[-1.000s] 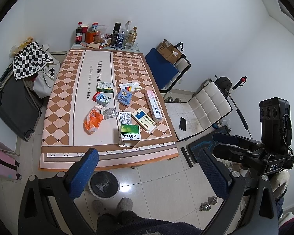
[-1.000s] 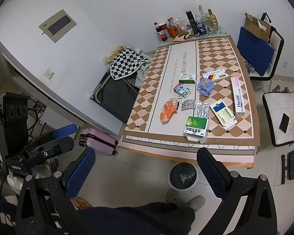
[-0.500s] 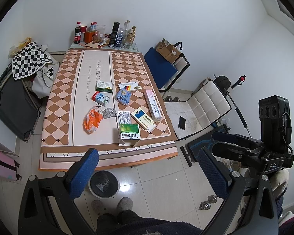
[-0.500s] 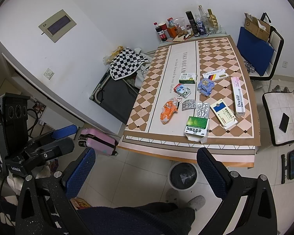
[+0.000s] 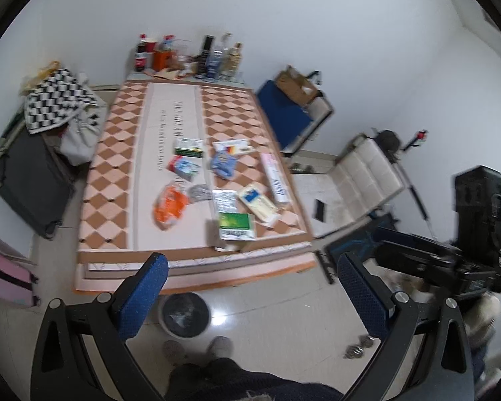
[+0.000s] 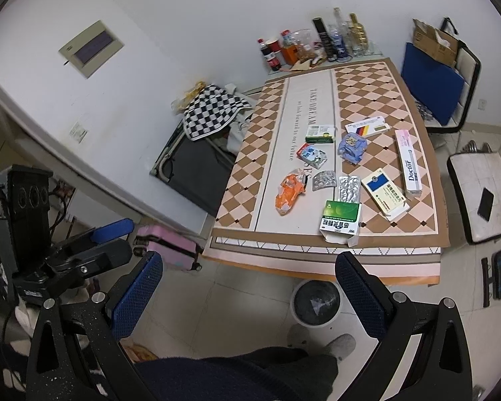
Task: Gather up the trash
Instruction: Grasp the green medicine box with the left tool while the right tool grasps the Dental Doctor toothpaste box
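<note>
Trash lies on the checked tablecloth [image 6: 284,127]: an orange wrapper [image 6: 290,192] [image 5: 170,202], a torn green box [image 6: 340,217] [image 5: 235,225], blister packs [image 6: 349,188], a yellow and blue box [image 6: 384,195], a long "Doctor" box [image 6: 409,163], a crumpled blue wrapper [image 6: 352,145] and other small boxes. A round black-lined bin [image 6: 317,302] [image 5: 185,314] stands on the floor at the table's front edge. My left gripper [image 5: 250,267] and right gripper [image 6: 250,264] are both open and empty, held high over the floor, short of the table.
Bottles and cups [image 6: 317,43] crowd the table's far end. Left of the table are a dark suitcase [image 6: 197,170] under a checked cloth and a pink case [image 6: 170,247]. Chairs [image 6: 477,193] stand to the right. The person's feet [image 5: 197,347] are beside the bin.
The left wrist view has swung slightly and is blurred, so the table sits a little further right in it. The right view has hardly shifted. Both grippers stay open.
</note>
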`<state>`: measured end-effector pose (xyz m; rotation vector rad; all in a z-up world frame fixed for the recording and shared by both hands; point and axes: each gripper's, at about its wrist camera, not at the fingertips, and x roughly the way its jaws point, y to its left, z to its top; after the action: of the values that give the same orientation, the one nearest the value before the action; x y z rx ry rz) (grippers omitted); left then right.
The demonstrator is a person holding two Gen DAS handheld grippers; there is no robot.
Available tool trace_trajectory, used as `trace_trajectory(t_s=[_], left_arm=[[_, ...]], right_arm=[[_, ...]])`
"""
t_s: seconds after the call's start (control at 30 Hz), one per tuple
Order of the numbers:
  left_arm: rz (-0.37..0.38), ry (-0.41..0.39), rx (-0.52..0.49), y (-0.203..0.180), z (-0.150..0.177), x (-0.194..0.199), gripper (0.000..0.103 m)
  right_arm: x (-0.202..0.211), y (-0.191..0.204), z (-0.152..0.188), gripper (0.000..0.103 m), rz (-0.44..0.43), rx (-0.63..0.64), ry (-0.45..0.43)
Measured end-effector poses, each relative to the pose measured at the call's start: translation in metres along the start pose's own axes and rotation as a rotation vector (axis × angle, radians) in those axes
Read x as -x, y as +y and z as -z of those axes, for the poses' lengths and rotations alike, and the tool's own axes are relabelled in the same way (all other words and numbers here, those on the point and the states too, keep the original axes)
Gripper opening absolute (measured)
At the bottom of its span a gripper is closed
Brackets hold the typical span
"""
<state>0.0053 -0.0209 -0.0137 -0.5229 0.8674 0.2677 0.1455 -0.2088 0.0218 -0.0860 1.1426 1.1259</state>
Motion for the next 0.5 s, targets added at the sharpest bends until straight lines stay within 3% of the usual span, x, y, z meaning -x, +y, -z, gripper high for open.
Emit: trace_trajectory(t_s=[0.13, 0.2, 0.27, 0.37, 0.5], left_arm=[[-0.183, -0.021, -0.011, 0.012, -0.005, -0.035, 0.103], [-0.284, -0.005, -0.020, 0.021, -0.006, -0.064, 0.103], [-0.336, 0.035, -0.003, 0.034, -0.008, -0.095, 0.103], [-0.333, 0.135, 0.080, 0.057, -0.009, -0.144, 0.103], [-0.289, 0.264, 0.139, 0.050, -0.011, -0.213, 0.103]], right_arm=[[-0.019, -0.007, -0.008, 0.103, 0.115, -0.059, -0.021], [-0.036, -0.021, -0.013, 0.103, 0.192, -0.089, -0.015], [-0.055, -0.040, -0.019, 0.103, 0.266, -0.125, -0.006], [-0.090, -0.082, -0.028, 0.103, 0.348, -0.187, 0.026], [-0.137, -0.150, -0.043, 0.103, 0.433, -0.264, 0.083]])
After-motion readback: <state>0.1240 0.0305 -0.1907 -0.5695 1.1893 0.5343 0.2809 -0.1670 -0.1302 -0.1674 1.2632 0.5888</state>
